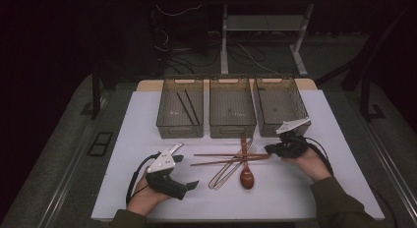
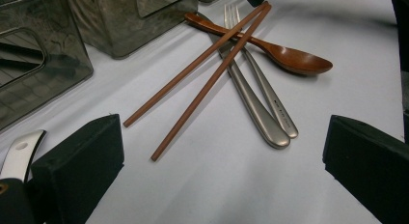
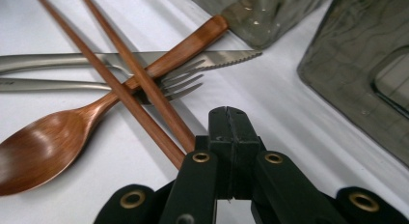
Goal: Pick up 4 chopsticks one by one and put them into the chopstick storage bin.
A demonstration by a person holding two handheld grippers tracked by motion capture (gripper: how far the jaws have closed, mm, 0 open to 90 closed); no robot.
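R hand-held gripper [image 1: 269,149] pressed together at chopsticks' [image 1: 228,159] ends, L hand-held gripper [image 1: 186,171] spread, tilted on table [image 1: 123,179]

Looks like a lab or a test room, not anybody's kitchen. The white table [image 1: 147,139] sits in a dark room on grey carpet, and behind it there's a bare adjustable desk frame [image 1: 265,36] with loose cables [image 1: 172,46] piled on the floor under it. Black stands [image 1: 96,90] flank the table on both sides. Three identical see-through bins [image 1: 232,110] are lined up neatly in a row along the far edge, which feels way more like a staged recording setup than a dinner table.
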